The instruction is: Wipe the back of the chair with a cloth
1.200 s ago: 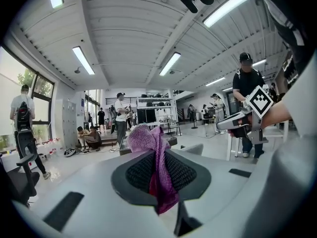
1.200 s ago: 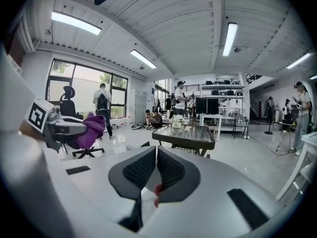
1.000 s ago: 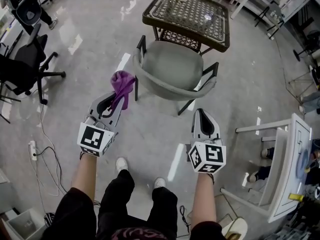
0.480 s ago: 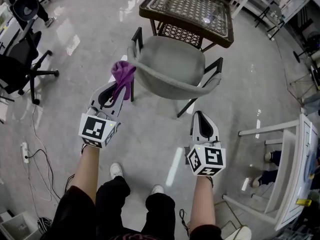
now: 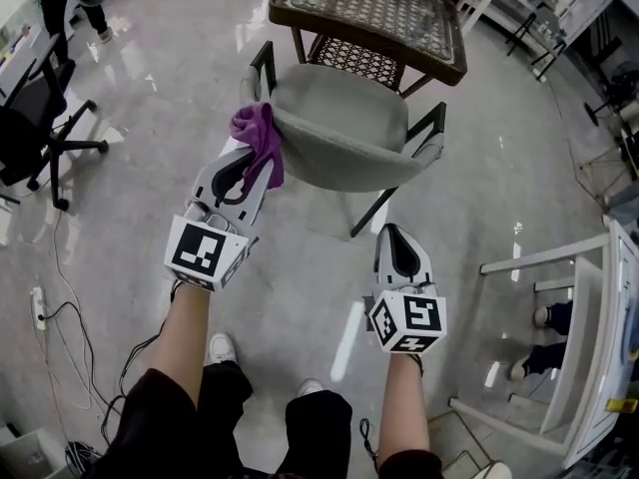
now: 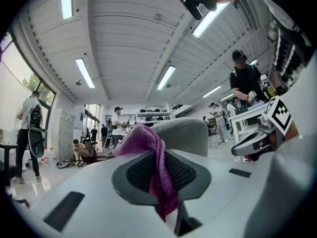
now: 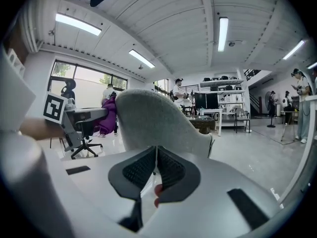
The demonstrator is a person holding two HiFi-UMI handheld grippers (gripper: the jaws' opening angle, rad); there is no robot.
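A grey tub chair with black legs stands on the floor ahead of me, its curved back turned toward me. My left gripper is shut on a purple cloth, which rests against the left end of the chair back. In the left gripper view the purple cloth hangs between the jaws with the chair back just behind it. My right gripper is shut with nothing in it, lower and short of the chair. The right gripper view shows the chair back close ahead.
A dark wicker table stands right behind the chair. A black office chair is at the left, a white table at the right. Cables and a power strip lie on the floor at my left. People stand in the background.
I have stepped closer to the chair. My left gripper has carried the purple cloth up and forward until it meets the left end of the chair back. The right gripper stays low.
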